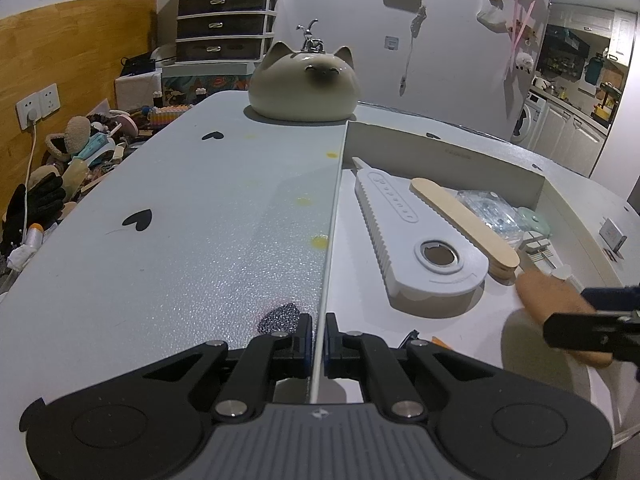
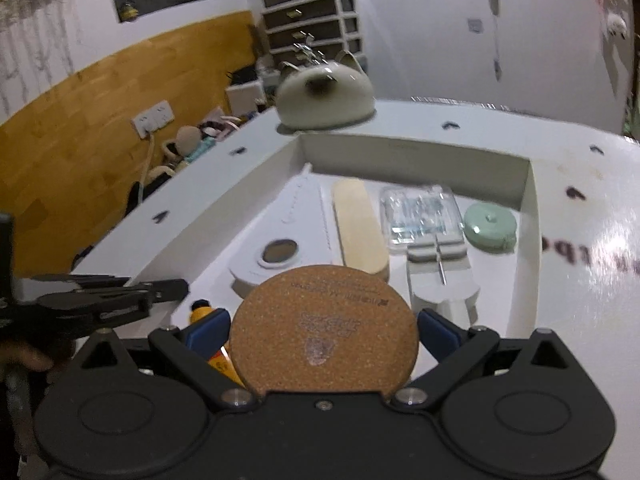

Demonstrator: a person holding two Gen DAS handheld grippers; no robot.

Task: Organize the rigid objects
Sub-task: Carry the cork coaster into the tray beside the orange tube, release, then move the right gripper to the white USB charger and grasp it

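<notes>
My right gripper (image 2: 324,332) is shut on a round cork coaster (image 2: 324,330) and holds it flat above the near end of the white box (image 2: 524,216); the coaster also shows edge-on in the left wrist view (image 1: 556,304). My left gripper (image 1: 319,340) is shut on the box's thin left wall (image 1: 332,220). In the box lie a white ridged tool (image 2: 280,252), wooden sticks (image 2: 358,224), a clear plastic packet (image 2: 420,208), a mint green round case (image 2: 490,226), a white clip tool (image 2: 440,276) and an orange tube (image 2: 208,312).
A cat-shaped ceramic pot (image 1: 304,80) stands on the pale table (image 1: 180,208) behind the box. Clutter (image 1: 60,176) lies on the floor to the left. A drawer unit (image 1: 226,20) stands by the wall.
</notes>
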